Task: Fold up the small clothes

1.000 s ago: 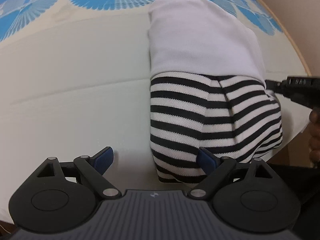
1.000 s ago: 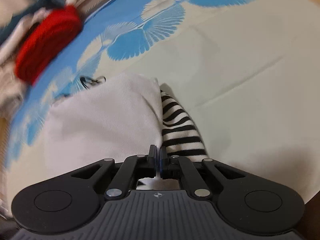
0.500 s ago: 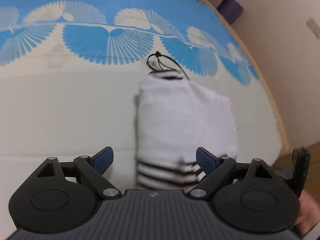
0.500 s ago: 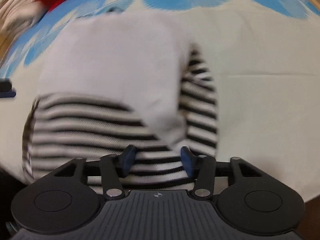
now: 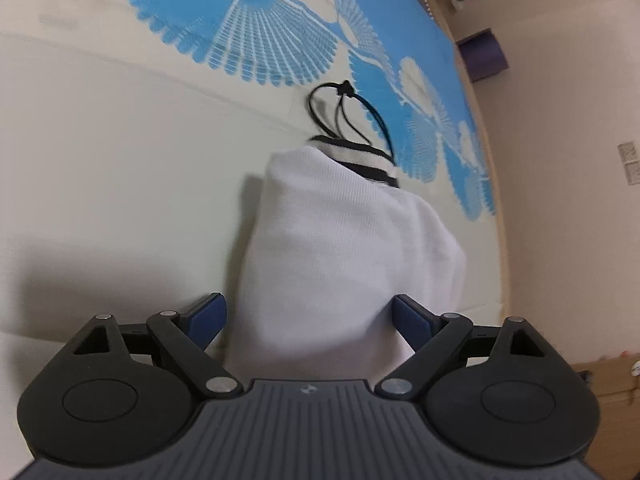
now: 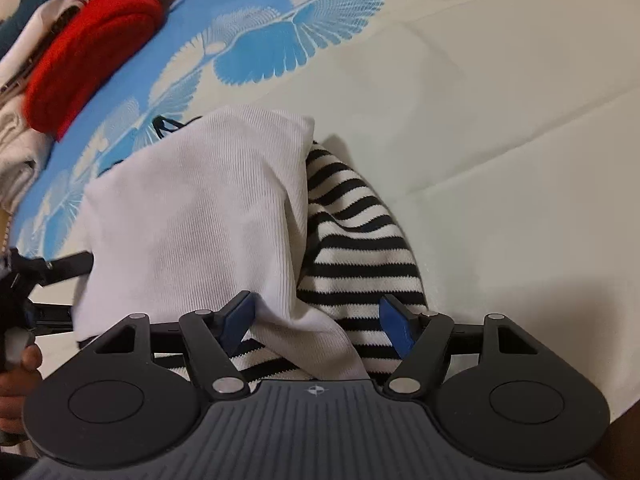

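Observation:
A small folded garment (image 5: pixel 344 248) lies on the cream and blue cloth; its white panel covers a black-and-white striped part (image 6: pixel 360 240). A black cord loop (image 5: pixel 340 108) sticks out at its far end. My left gripper (image 5: pixel 310 320) is open, its blue pads on either side of the garment's near end, not gripping. My right gripper (image 6: pixel 320 324) is open too, jaws spread over the near edge where the white panel (image 6: pixel 200 220) meets the stripes. The left gripper's finger (image 6: pixel 60 268) shows at the left of the right wrist view.
A red knitted item (image 6: pixel 88 48) and a pile of other clothes (image 6: pixel 16 148) lie at the far left of the cloth. The table's wooden edge (image 5: pixel 486 152) runs along the right, with a purple box (image 5: pixel 482 54) on the floor beyond.
My right gripper was shut on the garment's edge a second ago and has opened. My left gripper moved forward and turned, so the white panel now fills its view.

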Demonstrator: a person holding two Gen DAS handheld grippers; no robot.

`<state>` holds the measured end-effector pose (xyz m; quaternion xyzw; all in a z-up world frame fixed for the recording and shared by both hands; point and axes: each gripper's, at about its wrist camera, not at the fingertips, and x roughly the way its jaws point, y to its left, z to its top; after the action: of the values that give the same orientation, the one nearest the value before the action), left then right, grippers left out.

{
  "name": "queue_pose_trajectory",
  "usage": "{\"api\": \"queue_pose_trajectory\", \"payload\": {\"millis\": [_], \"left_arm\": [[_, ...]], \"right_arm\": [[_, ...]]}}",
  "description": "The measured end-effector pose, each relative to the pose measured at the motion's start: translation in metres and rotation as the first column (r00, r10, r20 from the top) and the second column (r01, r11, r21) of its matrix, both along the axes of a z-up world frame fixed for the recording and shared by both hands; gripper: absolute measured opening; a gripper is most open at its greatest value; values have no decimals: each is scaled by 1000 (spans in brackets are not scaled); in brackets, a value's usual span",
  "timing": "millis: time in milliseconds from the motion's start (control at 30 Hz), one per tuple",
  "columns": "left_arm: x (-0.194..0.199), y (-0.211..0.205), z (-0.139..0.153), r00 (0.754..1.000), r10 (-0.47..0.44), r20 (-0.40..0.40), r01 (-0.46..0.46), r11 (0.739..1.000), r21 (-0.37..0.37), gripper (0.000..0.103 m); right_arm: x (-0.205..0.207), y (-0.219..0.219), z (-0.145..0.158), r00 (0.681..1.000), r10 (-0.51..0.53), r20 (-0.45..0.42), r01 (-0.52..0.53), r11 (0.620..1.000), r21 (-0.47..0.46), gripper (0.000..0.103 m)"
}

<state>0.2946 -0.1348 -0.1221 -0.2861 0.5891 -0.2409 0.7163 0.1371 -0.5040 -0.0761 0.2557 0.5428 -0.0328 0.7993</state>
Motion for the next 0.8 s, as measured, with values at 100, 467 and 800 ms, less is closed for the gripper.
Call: {"api": "queue_pose_trajectory", "payload": {"millis": [100, 467, 800], "left_arm": [[-2, -9, -3, 1000, 2, 25, -2, 1000, 15, 78], [-7, 31, 82, 948, -21, 318, -13, 995, 103, 38], [5, 127, 100, 904, 80, 420, -187, 957, 220, 49]], "right_arm": [[0, 2, -3, 999, -42, 22, 40, 998, 47, 23], [17, 45, 32, 977, -28, 211, 9, 996, 90, 2], [67, 150, 37, 951, 68, 301, -97, 992, 82, 2]]}}
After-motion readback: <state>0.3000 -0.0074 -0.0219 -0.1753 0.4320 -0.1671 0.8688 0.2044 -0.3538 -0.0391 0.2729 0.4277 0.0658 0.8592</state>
